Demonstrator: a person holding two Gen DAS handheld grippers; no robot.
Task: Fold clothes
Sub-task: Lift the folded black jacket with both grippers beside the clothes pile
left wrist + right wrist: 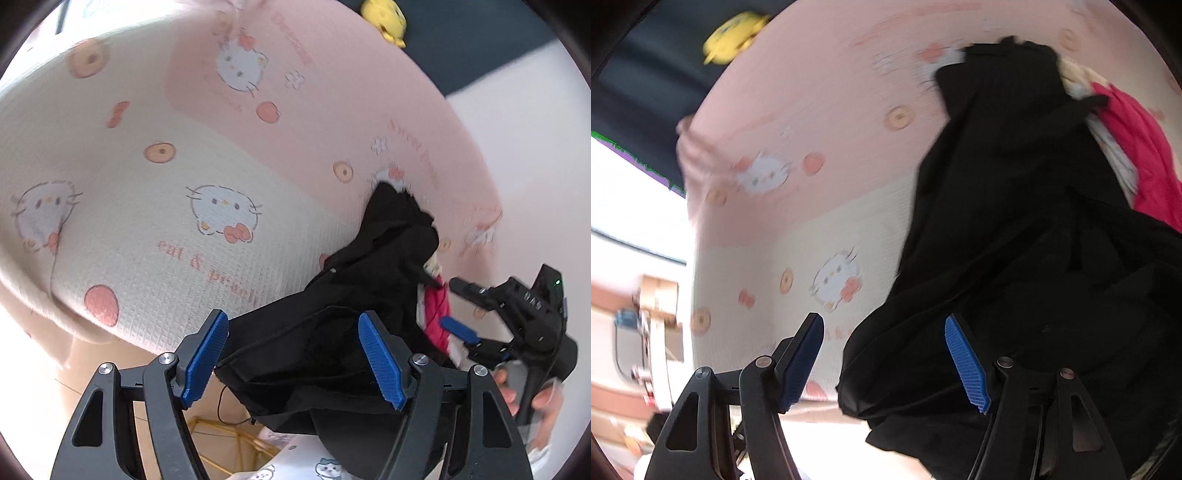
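Note:
A crumpled black garment point(369, 277) lies in a heap on the bed cover, with a bright pink garment point(437, 314) and some white printed cloth tucked at its right side. My left gripper point(295, 358) stands open over the heap's near edge; black cloth lies between its blue pads point(207, 358) but they do not press on it. My right gripper point(460, 306), held by a hand point(517, 391), is open beside the pink cloth. In the right wrist view the right gripper point(886, 362) is open, the black garment point(1015, 221) spreads under its right finger and the pink garment point(1137, 147) lies beyond.
The bed cover point(184, 147) is pink and cream with cartoon cat prints. A yellow plush toy point(384, 18) sits at its far edge against a dark blue surface point(461, 37). A yellow wire frame point(229, 443) stands below the bed's near edge.

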